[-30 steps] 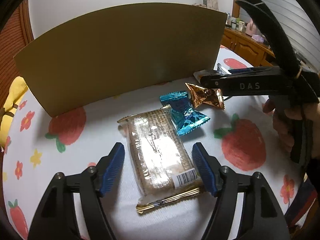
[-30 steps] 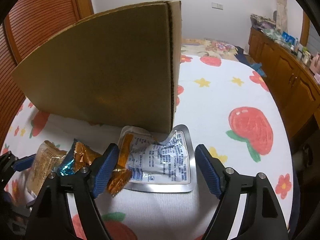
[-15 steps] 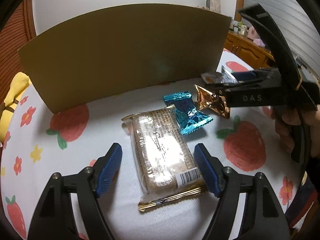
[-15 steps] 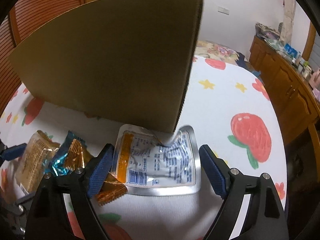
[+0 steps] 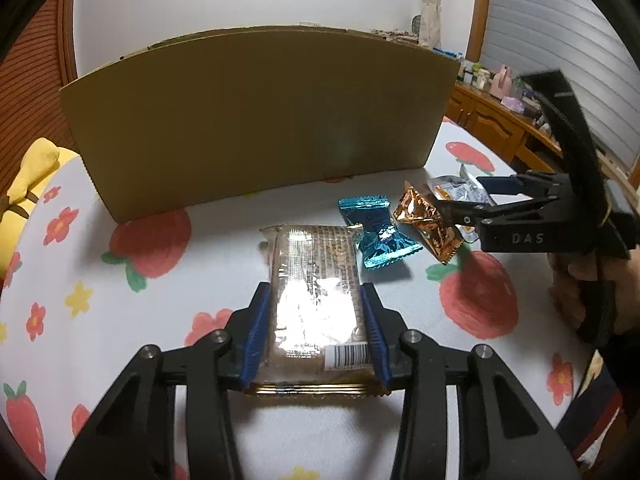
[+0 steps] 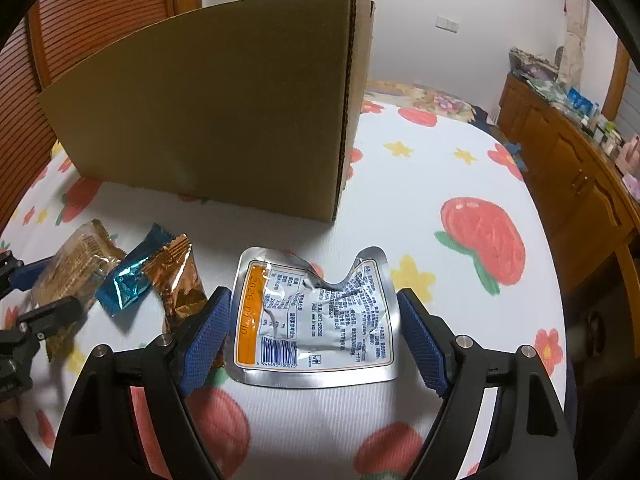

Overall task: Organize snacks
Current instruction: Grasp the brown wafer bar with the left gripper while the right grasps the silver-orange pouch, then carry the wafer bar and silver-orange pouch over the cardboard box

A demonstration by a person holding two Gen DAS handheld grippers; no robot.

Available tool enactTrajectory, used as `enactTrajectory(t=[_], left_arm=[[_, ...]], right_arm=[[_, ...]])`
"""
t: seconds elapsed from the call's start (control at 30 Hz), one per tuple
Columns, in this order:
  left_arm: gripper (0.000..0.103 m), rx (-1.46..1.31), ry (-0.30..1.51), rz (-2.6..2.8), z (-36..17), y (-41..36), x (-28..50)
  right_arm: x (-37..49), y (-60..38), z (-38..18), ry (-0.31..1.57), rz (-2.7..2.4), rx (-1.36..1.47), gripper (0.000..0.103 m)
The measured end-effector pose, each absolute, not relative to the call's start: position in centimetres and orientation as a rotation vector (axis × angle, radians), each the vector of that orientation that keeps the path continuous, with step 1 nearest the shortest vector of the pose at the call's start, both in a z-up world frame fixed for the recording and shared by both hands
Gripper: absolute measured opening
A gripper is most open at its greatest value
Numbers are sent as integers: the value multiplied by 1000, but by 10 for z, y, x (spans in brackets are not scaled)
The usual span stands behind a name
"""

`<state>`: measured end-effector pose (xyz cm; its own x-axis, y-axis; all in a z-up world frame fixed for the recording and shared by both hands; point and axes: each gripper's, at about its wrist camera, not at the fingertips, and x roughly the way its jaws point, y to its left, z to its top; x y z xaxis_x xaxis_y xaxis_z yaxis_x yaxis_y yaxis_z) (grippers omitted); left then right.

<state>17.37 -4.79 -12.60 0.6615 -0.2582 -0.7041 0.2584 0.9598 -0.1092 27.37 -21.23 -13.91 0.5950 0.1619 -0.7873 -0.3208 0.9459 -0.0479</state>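
Observation:
A clear-wrapped biscuit pack (image 5: 314, 256) lies on the strawberry cloth. My left gripper (image 5: 314, 296) is closing on it, and its blue pads touch the pack's two long sides. A blue foil candy (image 5: 376, 236) and a copper foil candy (image 5: 424, 220) lie just right of the pack. In the right wrist view a flat silver pouch (image 6: 316, 312) lies between the fingers of my right gripper (image 6: 312, 300). That gripper is open, with a gap on each side of the pouch. A tall cardboard box (image 5: 256, 120) stands behind the snacks.
The strawberry-print cloth (image 6: 440, 168) stretches bare to the right of the box. A wooden cabinet (image 6: 580, 168) with clutter on top runs along the right wall. A yellow cushion (image 5: 36, 176) sits at the far left. A person's hand (image 5: 580, 280) holds the right gripper's handle.
The left jaws have come together from wide open onto the sides of the biscuit pack. The right gripper has shifted slightly over the silver pouch and stays open.

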Motion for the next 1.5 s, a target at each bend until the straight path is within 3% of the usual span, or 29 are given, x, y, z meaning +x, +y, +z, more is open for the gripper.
enactTrajectory(t=[0.77, 1.5], left_arm=[[42, -17, 698, -251, -97, -21, 153], [42, 52, 577, -255, -38, -14, 177]], right_arm=[[254, -197, -128, 835, 284, -204, 84], [224, -152, -14, 555, 432, -193, 84]])
